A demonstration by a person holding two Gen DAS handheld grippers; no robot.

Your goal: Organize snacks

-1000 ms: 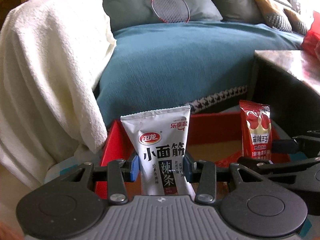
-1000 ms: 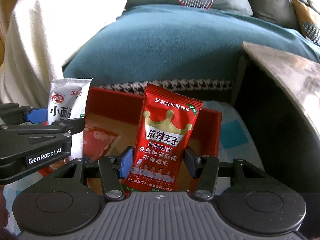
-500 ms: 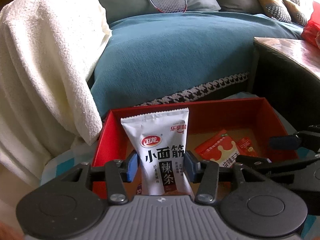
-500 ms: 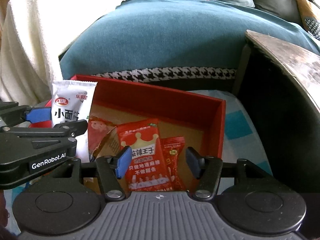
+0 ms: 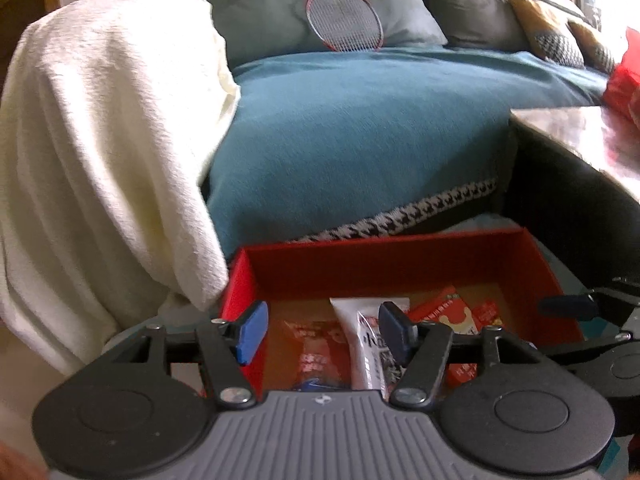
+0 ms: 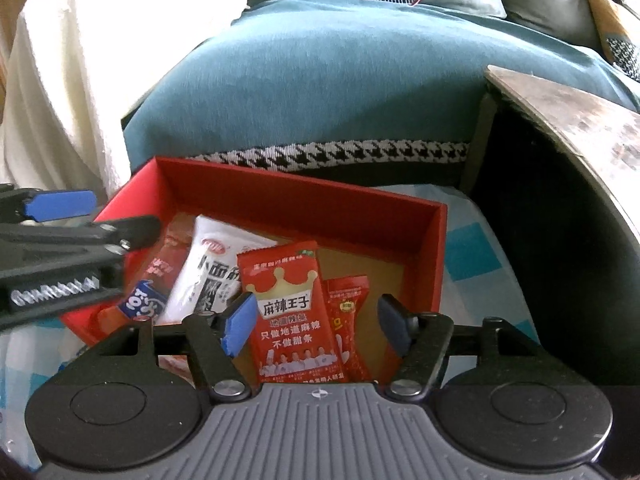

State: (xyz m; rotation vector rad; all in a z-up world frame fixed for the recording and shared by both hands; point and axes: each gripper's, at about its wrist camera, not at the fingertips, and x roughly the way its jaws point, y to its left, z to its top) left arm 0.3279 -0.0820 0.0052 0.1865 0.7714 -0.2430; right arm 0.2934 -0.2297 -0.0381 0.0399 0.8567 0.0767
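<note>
The white snack packet point(image 6: 208, 276) is lying flat inside the red box point(image 6: 304, 196), its lower edge tucked under the red crown packet point(image 6: 292, 316), which is resting beside a smaller red packet point(image 6: 348, 320) (a blue-ended wrapper point(image 6: 144, 304) is sitting at the box's left). The left tool point(image 5: 320, 330) is hovering spread wide over the box, gripping nothing. The right tool point(image 6: 316, 324) is likewise gaping, released above the crown packet. A teal sofa point(image 6: 340, 76) is sitting behind.
</note>
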